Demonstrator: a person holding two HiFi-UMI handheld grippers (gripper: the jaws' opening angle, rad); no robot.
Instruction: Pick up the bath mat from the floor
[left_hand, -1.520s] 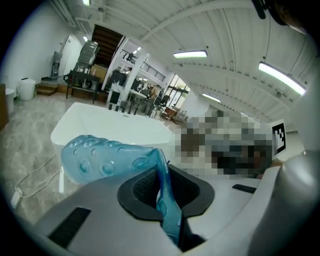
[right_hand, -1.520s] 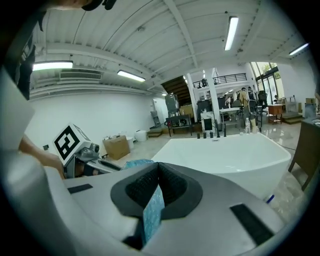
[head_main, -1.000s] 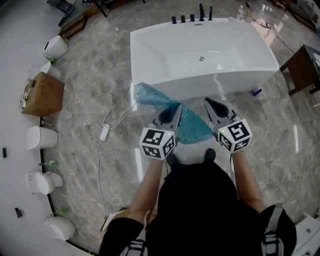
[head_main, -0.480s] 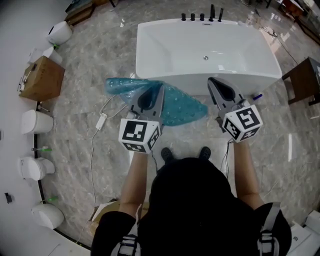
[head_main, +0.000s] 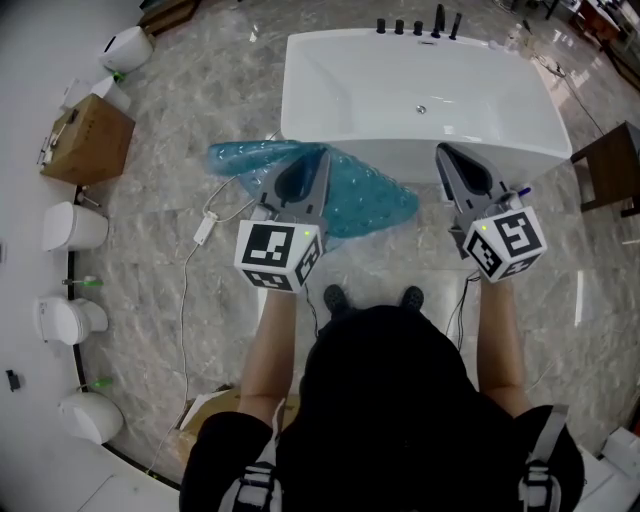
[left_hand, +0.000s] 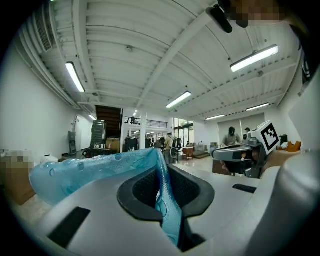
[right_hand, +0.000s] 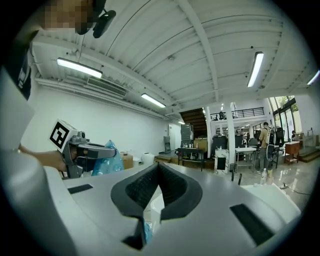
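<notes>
Teal bubbled bath mat (head_main: 372, 203) at frame centre, pinched between the left hand-held gripper's (head_main: 320, 155) narrow jaws, draping sideways before the white bathtub (head_main: 400, 70), right hand-held gripper (head_main: 443, 150) closed on nothing, centre right.

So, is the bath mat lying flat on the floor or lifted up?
Lifted, at least partly: the left gripper is shut on the bath mat, which hangs crumpled, not flat.

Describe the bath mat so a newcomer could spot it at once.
Find the white bathtub on the marble floor; in front of it, the left gripper holds a limp sheet. That bath mat is the only translucent teal, bubble-dotted thing here.
</notes>
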